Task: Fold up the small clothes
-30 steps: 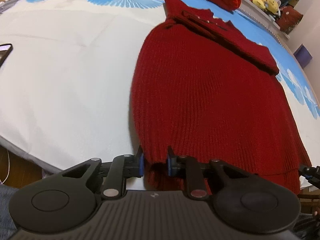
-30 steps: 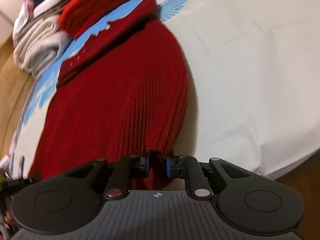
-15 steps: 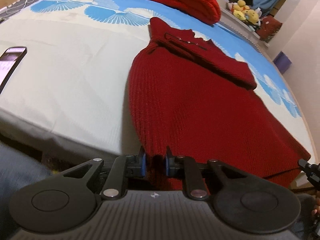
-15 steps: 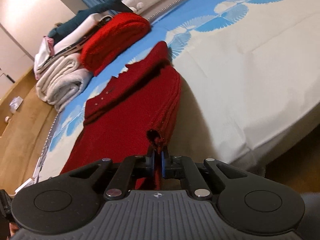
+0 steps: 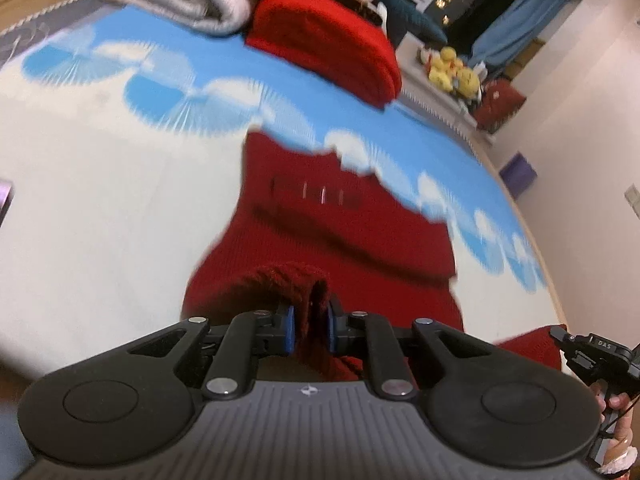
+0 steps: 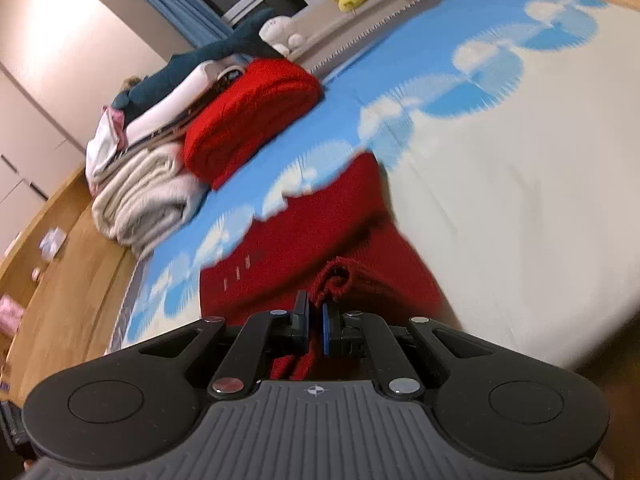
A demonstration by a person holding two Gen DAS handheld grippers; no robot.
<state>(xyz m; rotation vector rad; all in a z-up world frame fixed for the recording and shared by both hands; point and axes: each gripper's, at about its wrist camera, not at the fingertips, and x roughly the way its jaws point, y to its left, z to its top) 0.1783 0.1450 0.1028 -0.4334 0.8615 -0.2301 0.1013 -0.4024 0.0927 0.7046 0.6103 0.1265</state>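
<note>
A red knitted sweater [image 5: 344, 232] lies on the bed, collar end far from me. My left gripper [image 5: 310, 330] is shut on the sweater's hem at its left corner, lifted and bunched between the blue pads. My right gripper [image 6: 315, 328] is shut on the other hem corner of the sweater [image 6: 312, 248], with a curl of knit above the pads. The hem is raised off the bed and carried toward the collar. The right gripper also shows at the right edge of the left wrist view [image 5: 592, 352].
The bed sheet [image 5: 100, 208] is white with blue fan prints. At the far end lie a folded red knit [image 5: 328, 44], a pile of grey and white blankets [image 6: 140, 200] and yellow plush toys [image 5: 456, 72]. A wooden floor [image 6: 72, 264] lies beside the bed.
Both grippers have lifted the sweater's hem off the bed edge and moved it forward over the sweater body toward the collar. The view now tilts up toward the room.
</note>
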